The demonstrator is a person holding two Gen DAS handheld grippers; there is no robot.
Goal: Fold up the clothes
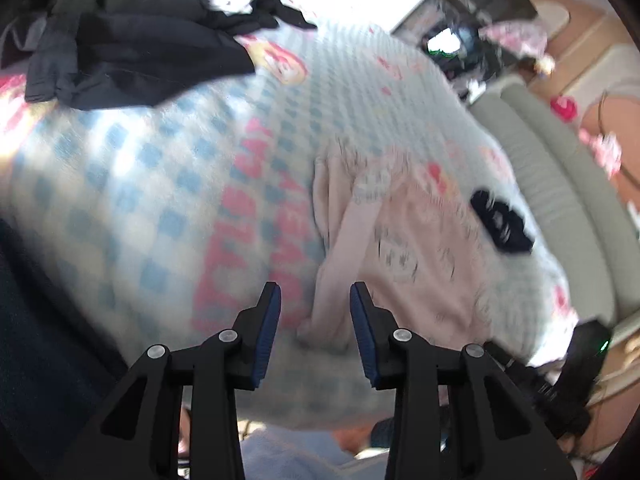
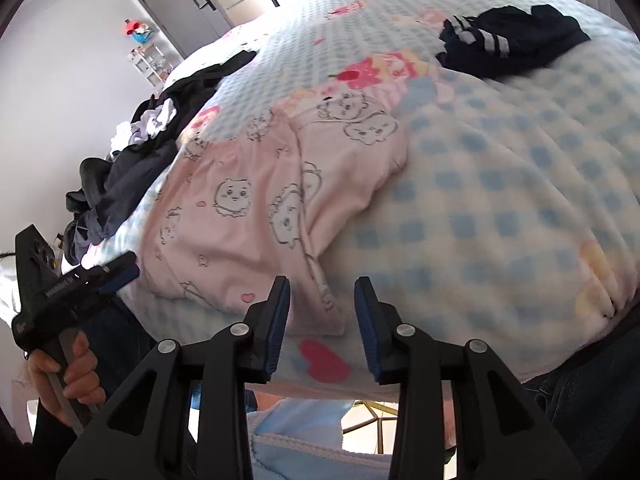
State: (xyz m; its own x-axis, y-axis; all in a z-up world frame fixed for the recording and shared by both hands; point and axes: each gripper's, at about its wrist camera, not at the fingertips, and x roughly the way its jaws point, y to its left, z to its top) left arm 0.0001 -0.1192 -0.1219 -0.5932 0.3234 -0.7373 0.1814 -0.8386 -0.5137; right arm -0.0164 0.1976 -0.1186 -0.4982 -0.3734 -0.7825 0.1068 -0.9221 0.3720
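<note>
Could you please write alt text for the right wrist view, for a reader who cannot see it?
An open right gripper hovers at the near edge of a pink cartoon-print garment spread on a blue-checked blanket. The left gripper is at the left; a dark clothes pile and a folded navy garment lie beyond.

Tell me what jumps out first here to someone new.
The pink garment with cartoon faces lies spread on the checked blanket, just ahead of both open grippers, left and right. A dark clothes pile sits at the blanket's far edge, and a small navy striped item lies apart beyond the garment.
</note>
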